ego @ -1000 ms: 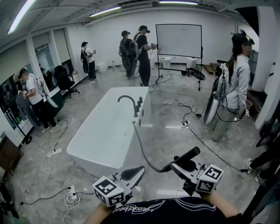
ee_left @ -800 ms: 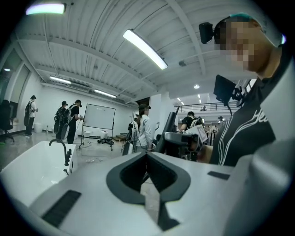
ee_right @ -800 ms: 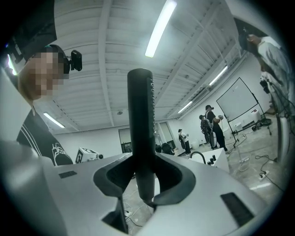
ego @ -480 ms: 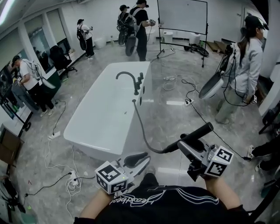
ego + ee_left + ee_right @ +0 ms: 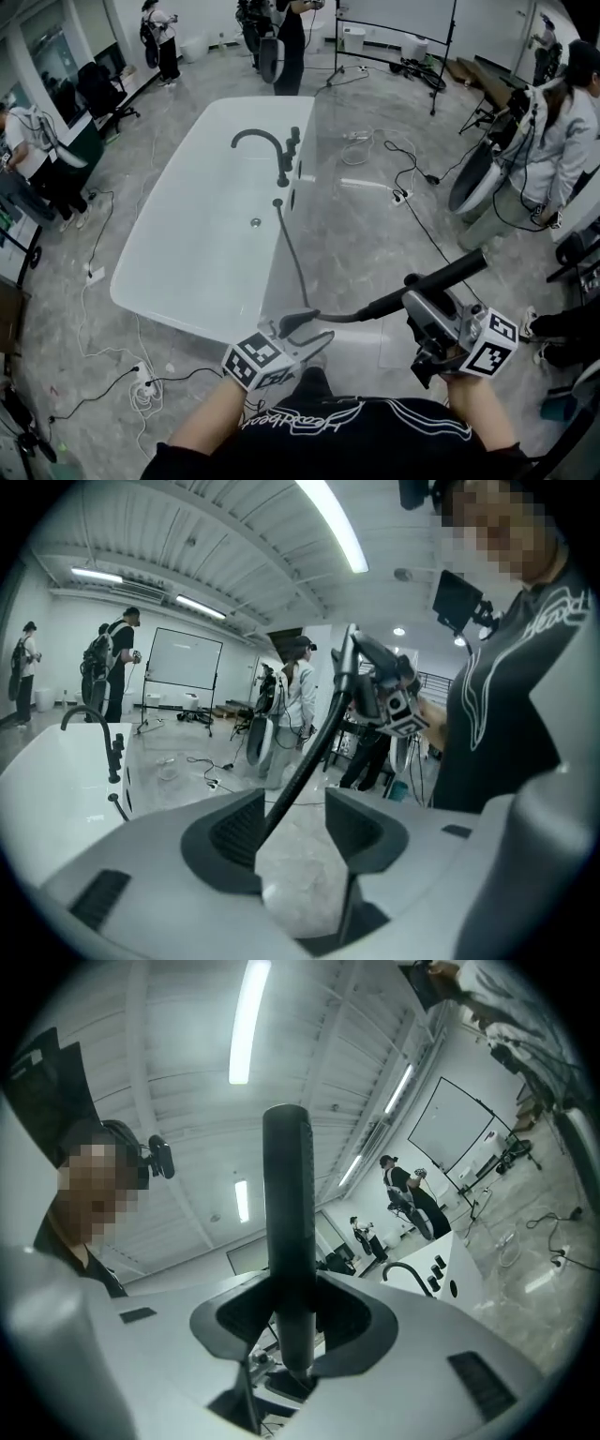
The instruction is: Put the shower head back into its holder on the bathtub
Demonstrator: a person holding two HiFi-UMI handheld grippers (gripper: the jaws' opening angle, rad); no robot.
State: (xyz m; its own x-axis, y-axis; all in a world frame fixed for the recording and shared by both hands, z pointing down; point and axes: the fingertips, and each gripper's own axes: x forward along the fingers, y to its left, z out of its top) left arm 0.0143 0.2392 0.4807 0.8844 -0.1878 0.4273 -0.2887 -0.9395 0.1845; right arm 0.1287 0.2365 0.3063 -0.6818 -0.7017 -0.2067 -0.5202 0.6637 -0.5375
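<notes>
Shower head (image 5: 448, 273) is up in the air, nowhere near home yet. The right tool (image 5: 419, 302) has its jaws squeezed tight on the black handle, gripping low down, so most of the wand pokes out beyond the jaw tips. My guess is that's deliberate: it leaves the free end clear to slot into the holder.

The left tool (image 5: 305, 328) sits just beside the right one with its jaws well apart, not clamping anything. The hose (image 5: 292, 255) runs through that gap and leans toward one jaw. Looks to me like it's there to guide the slack so it doesn't drag or kink, not to carry weight.

From the tools the hose trails forward and away to the side wall of the bathtub (image 5: 202, 244). The faucet (image 5: 262, 145) stands well beyond both tools, at the tub's far rim. I can't actually pick out the holder from where I'm standing, but presumably it's up by those fittings, so there's a fair reach left.
</notes>
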